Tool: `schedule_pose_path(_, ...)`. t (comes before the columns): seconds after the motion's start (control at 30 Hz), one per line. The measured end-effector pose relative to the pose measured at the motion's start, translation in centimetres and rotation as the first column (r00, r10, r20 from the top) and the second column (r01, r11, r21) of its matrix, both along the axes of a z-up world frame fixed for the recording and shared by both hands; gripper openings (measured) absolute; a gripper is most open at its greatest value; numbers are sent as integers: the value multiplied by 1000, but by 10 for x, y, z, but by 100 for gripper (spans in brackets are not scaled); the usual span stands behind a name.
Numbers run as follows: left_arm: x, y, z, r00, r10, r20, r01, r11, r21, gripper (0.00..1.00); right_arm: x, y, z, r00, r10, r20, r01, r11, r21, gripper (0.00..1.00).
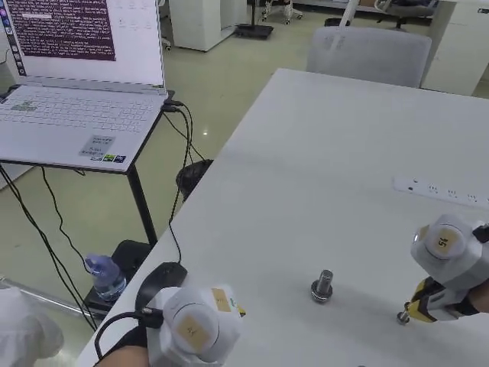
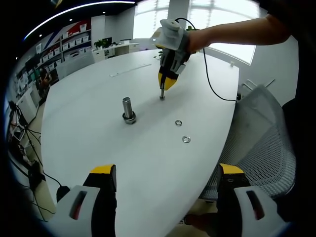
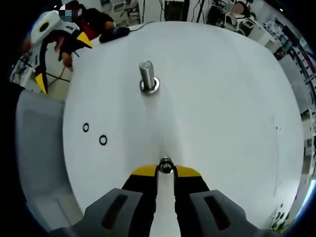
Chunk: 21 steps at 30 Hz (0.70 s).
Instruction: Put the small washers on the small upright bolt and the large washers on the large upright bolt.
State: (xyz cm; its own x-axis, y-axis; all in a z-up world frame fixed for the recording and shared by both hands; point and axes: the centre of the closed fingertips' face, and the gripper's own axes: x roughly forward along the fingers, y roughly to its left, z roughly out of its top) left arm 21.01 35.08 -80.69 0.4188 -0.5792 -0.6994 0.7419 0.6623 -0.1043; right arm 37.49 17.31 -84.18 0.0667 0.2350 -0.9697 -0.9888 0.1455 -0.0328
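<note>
**Right gripper clamped on the small bolt, left gripper open**

The large upright bolt point(image 1: 322, 286) stands on the white table point(image 1: 321, 168). Its long axis is vertical and its free end points up. A wider metal ring sits around its foot. Whether this is a washer or the bolt's own head cannot be told.

In the head view the small upright bolt point(image 1: 403, 316) stands to the right of the large upright bolt and a little nearer to the person, well apart from it. It is also vertical. The right gripper point(image 1: 407, 311) reaches down onto it from above. In the right gripper view the two jaws are drawn almost together and grasp the top of the small upright bolt, which is seen end-on between the yellow tips. The jaws hide its shaft there, and whether a washer sits on it is too small to make out.

In the left gripper view a first washer point(image 2: 178, 122) and a second washer point(image 2: 186, 139) lie flat on the table, to the right of the large upright bolt. They are near each other, not touching, and apart from both bolts. Their sizes cannot be told apart.

The left gripper point(image 2: 167, 170) has its jaws wide apart with nothing between them. In the head view it is to the left of the large upright bolt and nearer to the person. The picture's bottom edge cuts it off, and its white body covers the jaws.
</note>
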Motion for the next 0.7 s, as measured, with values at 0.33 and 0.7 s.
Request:
schedule_pose_path(0.33,-2,3,-1,1000,2,-8,-2,1000,1,83,-1,0,-19,1000,21,-5,-21,999,-39,13)
schedule_pose_path(0.7,-5,7,-4,1000,-1,-16,1,1000,4,82,1,0,-28,1000,28,-15,-28,998,-58,13)
